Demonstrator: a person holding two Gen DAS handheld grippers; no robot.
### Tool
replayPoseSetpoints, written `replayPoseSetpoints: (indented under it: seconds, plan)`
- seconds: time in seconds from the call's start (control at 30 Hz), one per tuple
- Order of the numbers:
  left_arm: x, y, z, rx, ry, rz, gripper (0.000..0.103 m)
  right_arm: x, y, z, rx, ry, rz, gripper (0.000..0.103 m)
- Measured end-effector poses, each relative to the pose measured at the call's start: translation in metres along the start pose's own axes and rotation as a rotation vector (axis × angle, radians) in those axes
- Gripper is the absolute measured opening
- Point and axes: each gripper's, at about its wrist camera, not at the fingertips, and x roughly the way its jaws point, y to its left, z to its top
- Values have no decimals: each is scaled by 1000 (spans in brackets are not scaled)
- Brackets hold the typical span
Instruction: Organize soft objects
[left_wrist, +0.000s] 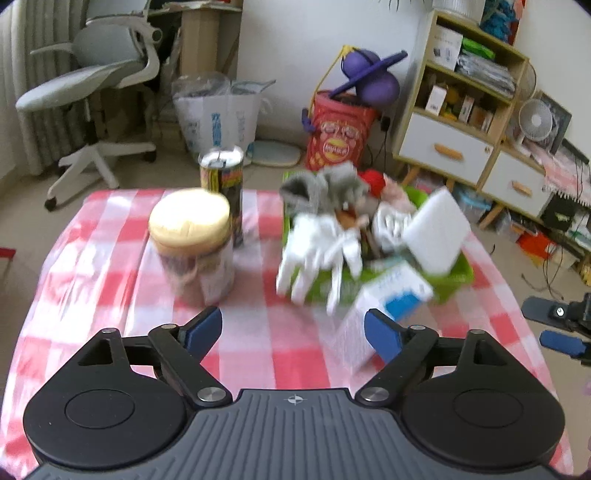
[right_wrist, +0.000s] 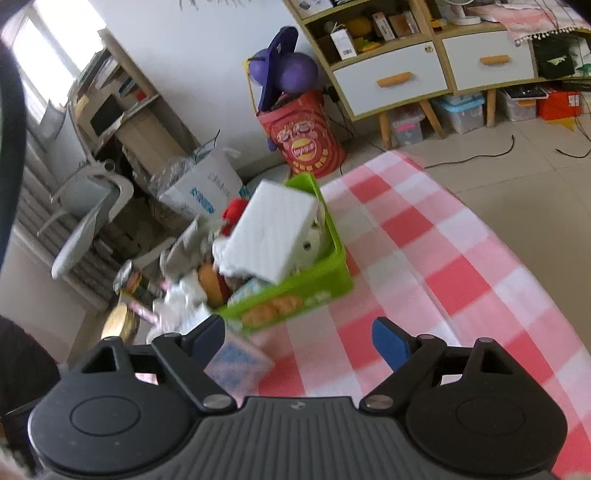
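Two matching hand-held grippers, black and grey with blue fingers

The left gripper (left_wrist: 293, 332) and the right gripper (right_wrist: 298, 339) look alike: a ribbed dark-grey housing at the centre bearing a small silver compass-like emblem, flanked by two rounded black discs, each with a raised circular cap. Black linkage arms with triangular cut-outs run forward, pinned by silver round-headed screws. Each arm ends in flat blue fingers (left_wrist: 382, 338), with a second blue pair (right_wrist: 391, 341) on the other tool. A dark sleeve (right_wrist: 22, 369) shows at the left edge of the right wrist view.
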Motion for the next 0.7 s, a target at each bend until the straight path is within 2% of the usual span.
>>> replayPoseSetpoints:
  seconds: [0.2, 0.33, 0.47, 0.7]
  plan:
    - [-22, -9, -35, 15, 37, 29, 83, -16, 17, -25, -97, 40, -18, 68]
    - [-30, -15, -55, 21, 32, 75, 96, -25, 27, -42, -166, 36, -17, 73]
    - [-33, -23, -64, 47, 43, 143, 97, -25, 36, -59, -237, 76, -40, 73]
    - [-39, -29, -68, 40, 65, 123, 98, -29, 48, -67, -290, 69, -74, 76]
